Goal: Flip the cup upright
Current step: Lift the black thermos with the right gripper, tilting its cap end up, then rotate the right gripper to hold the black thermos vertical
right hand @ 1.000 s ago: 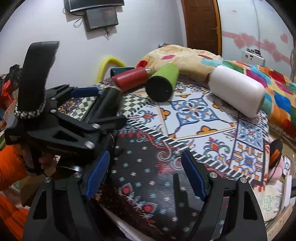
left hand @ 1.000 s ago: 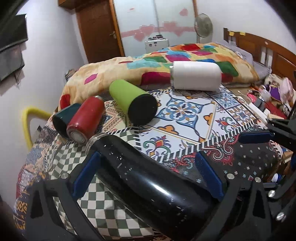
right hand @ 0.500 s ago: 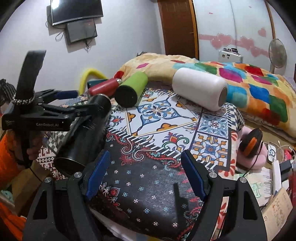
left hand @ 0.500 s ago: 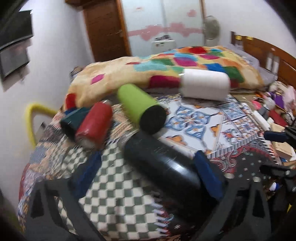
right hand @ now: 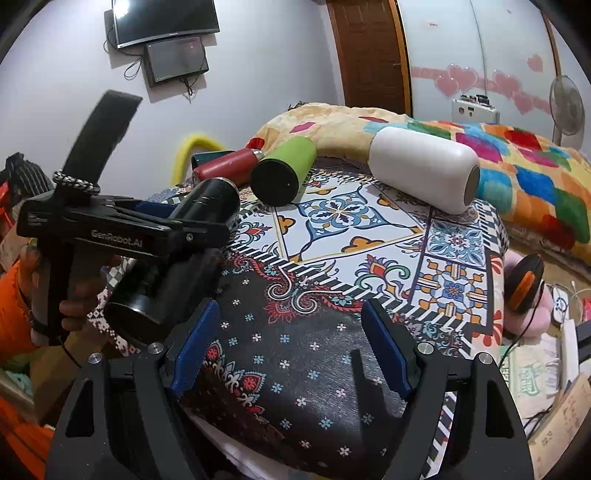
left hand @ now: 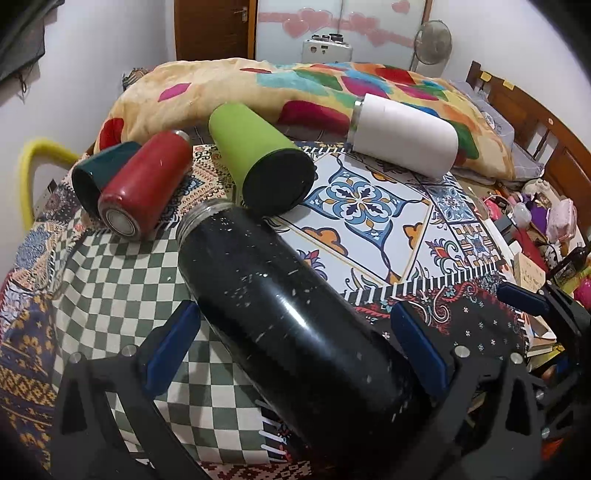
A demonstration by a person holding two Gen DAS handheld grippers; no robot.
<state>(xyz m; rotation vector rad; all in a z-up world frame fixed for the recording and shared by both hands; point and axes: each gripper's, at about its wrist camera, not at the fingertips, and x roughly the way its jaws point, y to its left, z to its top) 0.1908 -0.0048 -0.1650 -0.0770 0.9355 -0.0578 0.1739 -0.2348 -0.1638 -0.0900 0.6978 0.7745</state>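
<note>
The black cup [left hand: 291, 317] lies on its side between the two blue fingers [left hand: 171, 347] of the left tool [left hand: 295, 350]. Its mouth points toward the green cup [left hand: 266, 162], which is just past that mouth. The fingers look a bit apart from the cup's sides, so I cannot tell if the left tool is squeezing it or just sitting around it. The right tool [right hand: 291, 350] is spread wide and holds nothing.

What could go wrong? The cup is round, shiny and long. If the squeeze is weak, it may slip or roll out when it is tipped up. Its mouth could bump the green cup. The cloth [left hand: 110, 280] under it is soft and bumpy, so a tall cup may wobble and fall over.

The cups lie on a patterned cloth, next to a bright blanket [left hand: 258, 88]. A red cup [left hand: 144, 184] and a white cup [left hand: 402, 136] lie near the green cup. Behind them are a brown door [left hand: 214, 29] and a fan [left hand: 432, 48].
</note>
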